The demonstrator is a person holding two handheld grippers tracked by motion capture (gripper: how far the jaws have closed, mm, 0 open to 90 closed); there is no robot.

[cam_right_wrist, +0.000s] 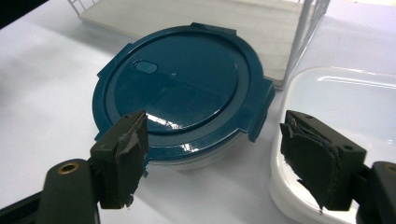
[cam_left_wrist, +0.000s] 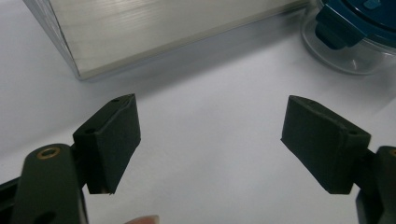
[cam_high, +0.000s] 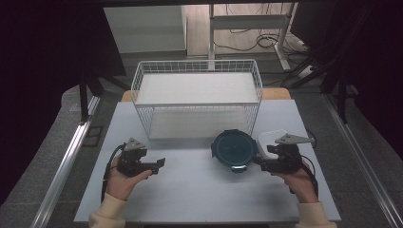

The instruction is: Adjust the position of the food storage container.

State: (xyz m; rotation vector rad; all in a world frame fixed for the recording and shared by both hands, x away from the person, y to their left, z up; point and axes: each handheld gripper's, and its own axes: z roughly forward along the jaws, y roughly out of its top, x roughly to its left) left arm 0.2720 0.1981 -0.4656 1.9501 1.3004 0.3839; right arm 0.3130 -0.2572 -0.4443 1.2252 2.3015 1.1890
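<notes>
A round clear container with a dark teal clip-on lid (cam_high: 232,149) (cam_right_wrist: 182,93) stands on the white table, right of centre. Beside it on the right lies a shallow white rectangular container (cam_high: 272,139) (cam_right_wrist: 345,107). My right gripper (cam_high: 257,162) (cam_right_wrist: 215,121) is open just in front of the round container, its jaws wide apart and pressing on nothing. My left gripper (cam_high: 160,163) (cam_left_wrist: 210,107) is open over bare table at the left, with nothing between its jaws. The round container (cam_left_wrist: 355,32) appears far off in the left gripper view.
A white wire basket (cam_high: 197,66) with two pale shelves stands at the back middle of the table; its base (cam_left_wrist: 154,28) is ahead of the left gripper. The table's front edge (cam_high: 204,221) is near the person's sleeves. Desk legs and cables lie beyond the table.
</notes>
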